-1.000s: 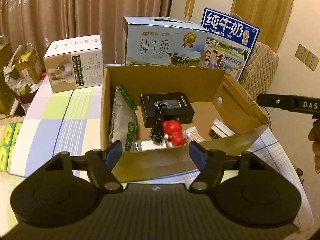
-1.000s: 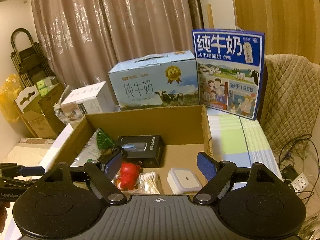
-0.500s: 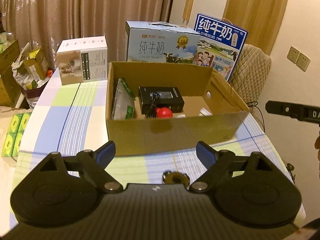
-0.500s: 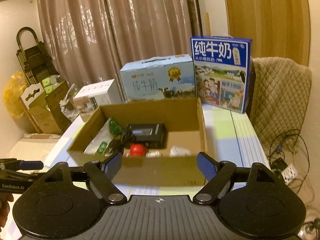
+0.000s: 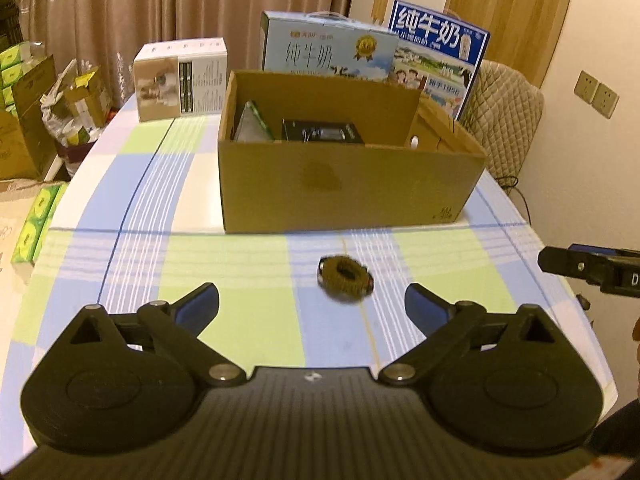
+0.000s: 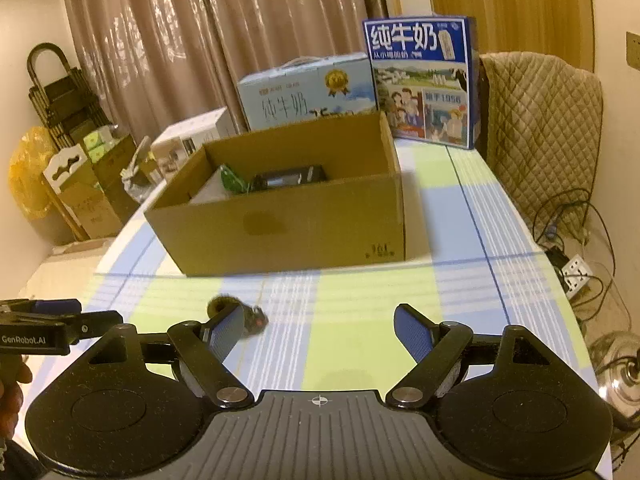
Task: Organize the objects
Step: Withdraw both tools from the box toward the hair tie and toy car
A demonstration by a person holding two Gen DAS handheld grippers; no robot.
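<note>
Ahead of the left gripper (image 5: 312, 304) fingers, just past the tips and slightly right of centre, a brown hair tie (image 5: 345, 278) lies on the checked table (image 5: 248, 248), apart from the cardboard box (image 5: 344, 184) beyond it.

Step in hand (judged): pick-up approach for the last loose item; box already holds a black case (image 5: 322, 134) and a green-white pouch (image 5: 250, 126).

Finger state:
- Left: jaws opening, nothing btwn them, no contact w/ tie.
- Right gripper (image 6: 322, 330): jaws spread wide, empty. In the right wrist view the tie sits at its left finger (image 6: 226, 330), partly behind it.

Next move calls for: centre fingers over tie, lower to table, close on the soft ring, then lift over the near box wall.

Hidden / unclear:
- A small dark-red part under or beside tie; ID uncertain, blurred.
- Box floor hidden by near wall; other contents not visible.
- Person: only a hand edge in frame.
- Touch btwn tie and right finger: cannot tell.
</note>
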